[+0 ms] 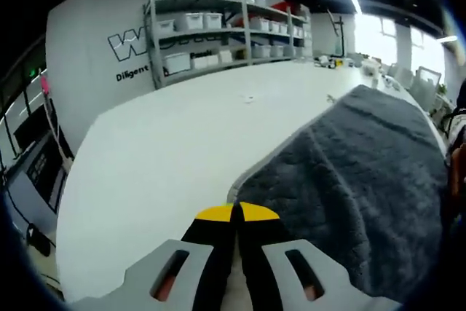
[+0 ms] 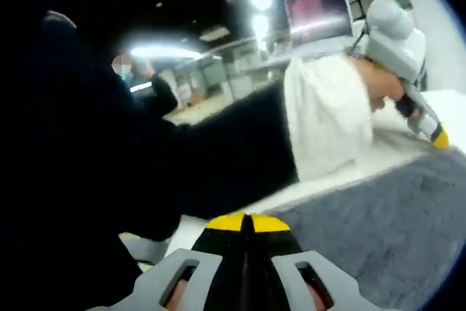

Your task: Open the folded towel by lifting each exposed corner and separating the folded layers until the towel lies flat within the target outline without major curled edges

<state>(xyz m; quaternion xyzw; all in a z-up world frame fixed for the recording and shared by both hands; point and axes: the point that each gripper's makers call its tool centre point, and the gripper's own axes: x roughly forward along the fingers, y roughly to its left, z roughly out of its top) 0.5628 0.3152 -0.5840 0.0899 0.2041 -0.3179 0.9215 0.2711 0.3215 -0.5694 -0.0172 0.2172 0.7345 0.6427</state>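
A dark grey fluffy towel [image 1: 357,180] lies spread on the white table [image 1: 167,151], reaching away to the right. My left gripper [image 1: 237,211] is shut, its yellow tips pinching the towel's near corner at the pale hem. In the right gripper view the towel [image 2: 393,231] fills the lower right, and my right gripper [image 2: 247,221] is shut with its yellow tips on the towel's edge. The left gripper [image 2: 439,138] also shows there at the far right, held by a hand [image 2: 378,81], tip down at the towel's far edge.
A person's dark sleeve [image 2: 145,158] with a white cuff [image 2: 328,114] crosses the right gripper view. Grey shelves with white bins [image 1: 218,34] stand against the far wall. Small items [image 1: 331,62] sit at the table's far end. Bare tabletop lies left of the towel.
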